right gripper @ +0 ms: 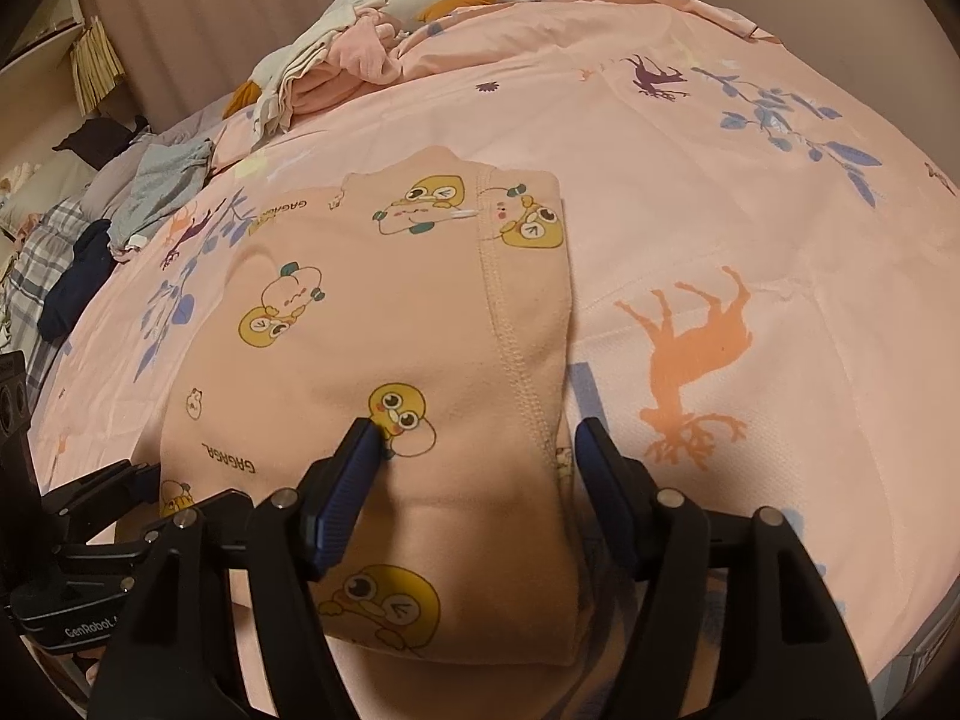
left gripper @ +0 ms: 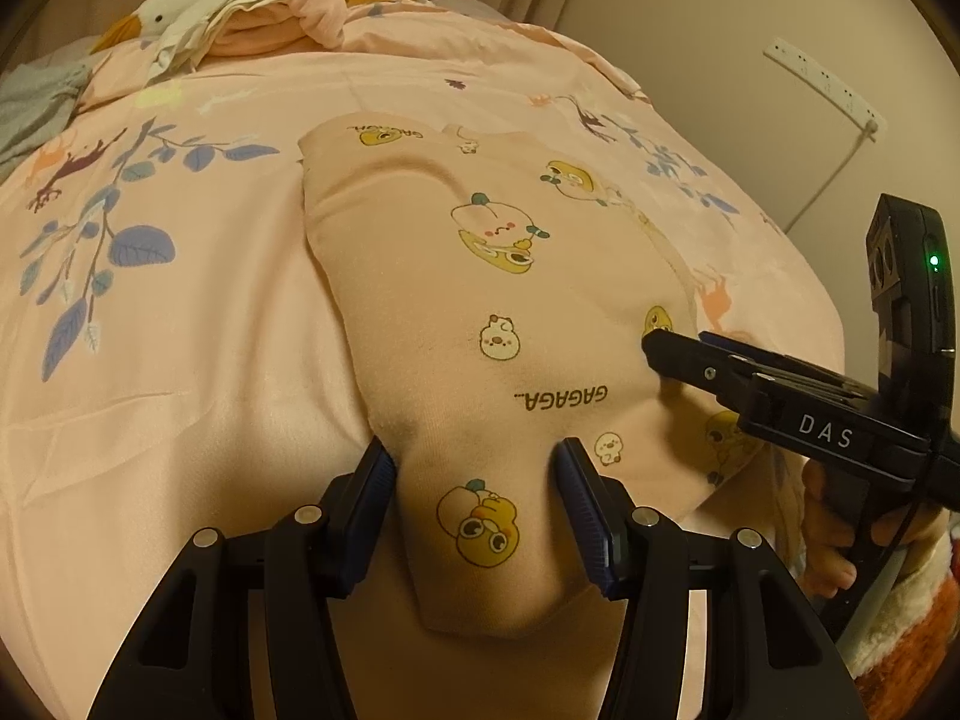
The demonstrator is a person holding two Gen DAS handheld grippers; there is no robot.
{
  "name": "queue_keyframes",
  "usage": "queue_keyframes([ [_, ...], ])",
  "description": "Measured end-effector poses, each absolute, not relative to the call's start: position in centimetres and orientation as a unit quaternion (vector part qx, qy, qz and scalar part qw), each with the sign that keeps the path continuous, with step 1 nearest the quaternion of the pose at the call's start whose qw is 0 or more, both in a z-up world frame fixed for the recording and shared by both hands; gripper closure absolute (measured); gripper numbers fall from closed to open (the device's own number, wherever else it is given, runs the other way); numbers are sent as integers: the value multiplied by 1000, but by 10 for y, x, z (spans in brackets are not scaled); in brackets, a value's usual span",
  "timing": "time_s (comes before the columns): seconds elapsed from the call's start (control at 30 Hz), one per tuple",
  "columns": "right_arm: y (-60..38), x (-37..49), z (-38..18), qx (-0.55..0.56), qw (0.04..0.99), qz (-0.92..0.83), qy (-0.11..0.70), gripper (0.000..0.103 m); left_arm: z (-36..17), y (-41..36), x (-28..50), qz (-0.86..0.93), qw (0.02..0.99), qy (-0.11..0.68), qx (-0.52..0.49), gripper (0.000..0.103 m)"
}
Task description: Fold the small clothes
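Observation:
A small pink garment (left gripper: 480,312) printed with yellow ducks and "GAGAGA" lies folded lengthwise on the pink bed sheet (left gripper: 180,360). My left gripper (left gripper: 474,468) is open, its blue-padded fingers (left gripper: 375,480) straddling the garment's near left corner. In the right wrist view the garment (right gripper: 384,312) shows a stitched hem along its right side. My right gripper (right gripper: 477,438) is open, its fingers (right gripper: 354,450) straddling the garment's near right end. The right gripper also shows in the left wrist view (left gripper: 666,348), at the garment's right edge.
A heap of white, pink and orange clothes (left gripper: 270,0) and a plush duck (left gripper: 144,18) lie at the far end of the bed. Grey, dark and plaid clothes (right gripper: 108,222) lie at the left. A white power strip (left gripper: 828,84) hangs on the wall.

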State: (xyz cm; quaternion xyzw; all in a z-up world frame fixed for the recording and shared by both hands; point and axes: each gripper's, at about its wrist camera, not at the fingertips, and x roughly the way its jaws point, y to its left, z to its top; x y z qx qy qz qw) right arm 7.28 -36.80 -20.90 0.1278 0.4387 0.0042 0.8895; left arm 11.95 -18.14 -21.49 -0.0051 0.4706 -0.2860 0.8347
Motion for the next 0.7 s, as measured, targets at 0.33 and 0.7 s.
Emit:
queue_keyframes([
  [0.33,-371,76,-208,127,884,19,449,34,-212,-177,124,-290,828,479,-28,47],
  [0.7,-440,86,-183,281,838,137,446,26,-201,-128,171,-316,772,505,-222,47],
])
